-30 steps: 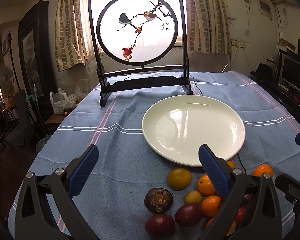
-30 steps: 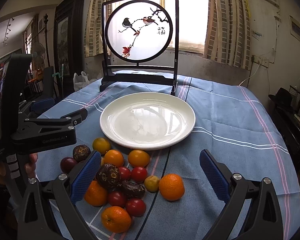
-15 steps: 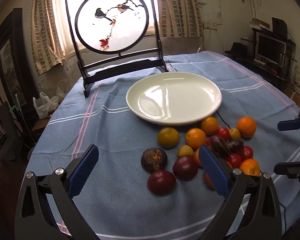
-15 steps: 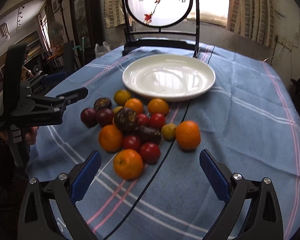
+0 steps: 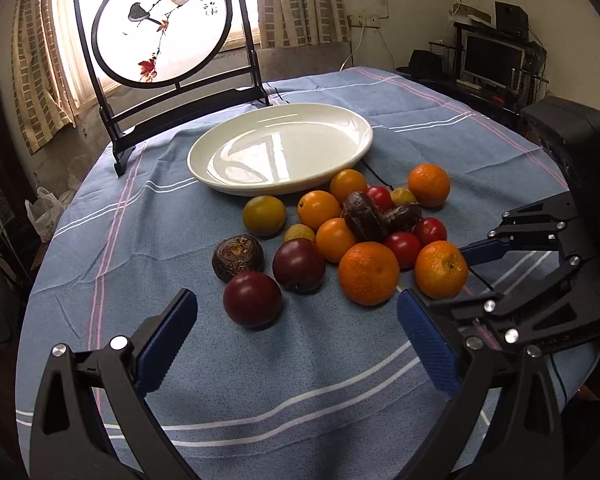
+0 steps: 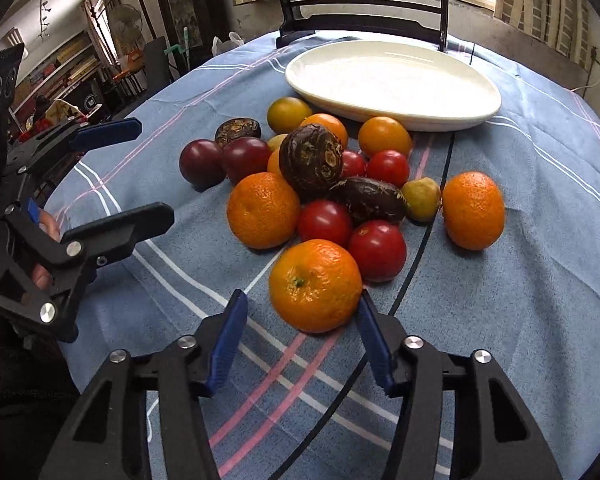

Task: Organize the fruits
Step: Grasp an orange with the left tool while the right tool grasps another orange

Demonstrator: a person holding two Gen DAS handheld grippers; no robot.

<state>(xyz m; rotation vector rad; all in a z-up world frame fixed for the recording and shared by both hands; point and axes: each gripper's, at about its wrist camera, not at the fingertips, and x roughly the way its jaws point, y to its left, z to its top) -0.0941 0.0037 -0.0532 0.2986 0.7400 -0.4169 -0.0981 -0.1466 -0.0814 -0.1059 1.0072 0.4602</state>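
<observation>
Now the right gripper (image 6: 302,334), its jaws just closing, sits around a round, firm orange (image 6: 315,285), not yet squeezing its smooth middle.

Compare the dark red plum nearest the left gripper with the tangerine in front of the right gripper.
The plum is smooth and dark maroon; the tangerine is bright orange with dimpled skin and a green stem scar. The plum lies apart from any jaws; the tangerine sits at the right gripper's closing-in fingertips. Both are round and rest on the blue cloth.
</observation>
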